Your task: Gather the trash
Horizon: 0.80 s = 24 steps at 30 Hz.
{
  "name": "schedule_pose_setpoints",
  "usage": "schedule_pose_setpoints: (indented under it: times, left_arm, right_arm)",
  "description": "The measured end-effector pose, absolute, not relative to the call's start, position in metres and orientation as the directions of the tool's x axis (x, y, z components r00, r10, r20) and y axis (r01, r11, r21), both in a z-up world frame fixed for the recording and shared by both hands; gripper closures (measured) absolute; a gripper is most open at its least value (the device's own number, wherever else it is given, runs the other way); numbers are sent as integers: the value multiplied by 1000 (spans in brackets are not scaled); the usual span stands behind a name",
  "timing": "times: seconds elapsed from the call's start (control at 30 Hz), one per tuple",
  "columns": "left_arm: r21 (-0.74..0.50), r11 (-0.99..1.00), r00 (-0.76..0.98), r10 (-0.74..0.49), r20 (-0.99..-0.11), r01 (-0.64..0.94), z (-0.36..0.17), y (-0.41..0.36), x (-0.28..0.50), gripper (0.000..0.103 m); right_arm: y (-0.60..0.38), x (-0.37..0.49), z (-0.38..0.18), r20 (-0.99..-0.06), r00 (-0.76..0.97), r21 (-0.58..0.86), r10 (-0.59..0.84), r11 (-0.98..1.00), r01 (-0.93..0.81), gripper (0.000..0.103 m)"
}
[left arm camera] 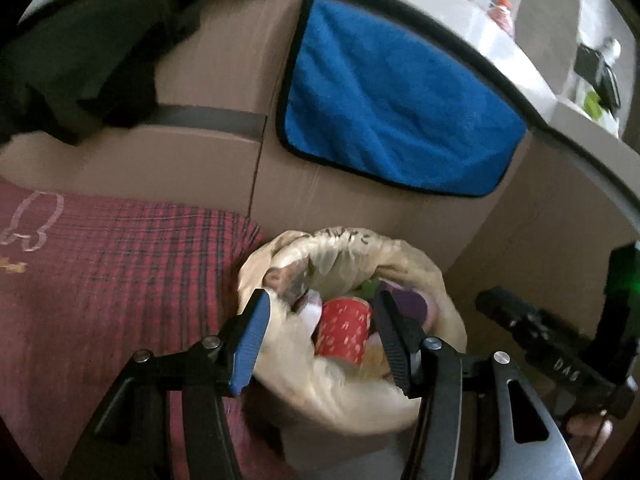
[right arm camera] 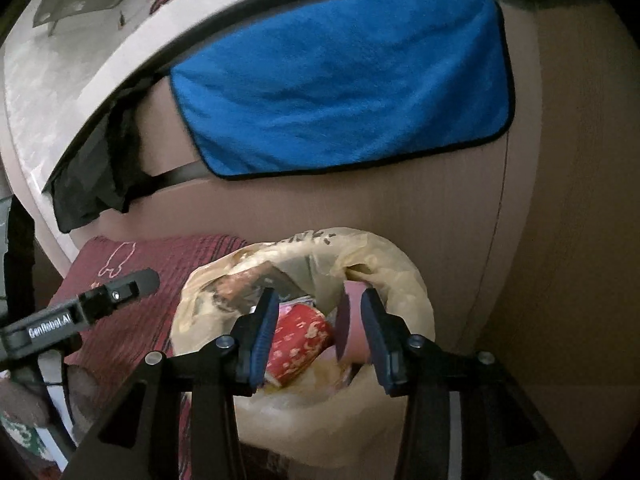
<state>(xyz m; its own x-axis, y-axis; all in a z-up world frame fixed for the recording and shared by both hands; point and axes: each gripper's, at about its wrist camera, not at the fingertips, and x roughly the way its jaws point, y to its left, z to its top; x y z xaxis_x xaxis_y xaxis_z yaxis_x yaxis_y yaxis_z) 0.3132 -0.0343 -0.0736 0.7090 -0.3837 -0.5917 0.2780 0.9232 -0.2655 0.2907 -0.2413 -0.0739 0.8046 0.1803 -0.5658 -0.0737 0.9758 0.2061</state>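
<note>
Beige plastic bag (left arm camera: 340, 384) with red cup (left arm camera: 344, 334) inside, left gripper (left arm camera: 320, 336) and right gripper (right arm camera: 320, 332) both spread wide above

Ahead of me a blue cloth (left arm camera: 394, 104) with black edging hangs flat against the brown cardboard wall (left arm camera: 224, 60). A dark garment (left arm camera: 80, 60) drapes over the same wall to its left, above a grey tape strip (left arm camera: 212, 118). A red plaid fabric (left arm camera: 120, 264) bearing a pale outline drawing lies below, touching the cardboard's base.
</note>
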Motion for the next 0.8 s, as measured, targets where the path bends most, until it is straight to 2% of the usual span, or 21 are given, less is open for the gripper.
schedule_pose_setpoints:
  times: [0.1, 0.4, 0.5, 0.67, 0.8]
  left_arm:
    - [-142, 953, 770, -299, -563, 266, -63, -33, 266, 48]
    - [28, 986, 871, -133, -473, 166, -47, 7, 103, 48]
    - [54, 986, 875, -112, -471, 155, -46, 13, 70, 48]
    - [76, 989, 900, -79, -429, 124, -36, 17, 39, 48]
    - [36, 995, 914, -66, -401, 88, -27, 29, 19, 48]
  right_arm:
    - [-228, 257, -63, -537, 829, 168, 154, 983, -73, 62]
    - [-170, 128, -41, -453, 881, 53, 134, 991, -123, 62]
    - [-154, 88, -44, -455, 880, 32, 140, 989, -141, 62]
    - [-141, 40, -50, -461, 860, 102, 217, 976, -191, 62]
    - [-126, 14, -55, -450, 864, 91, 225, 974, -206, 62]
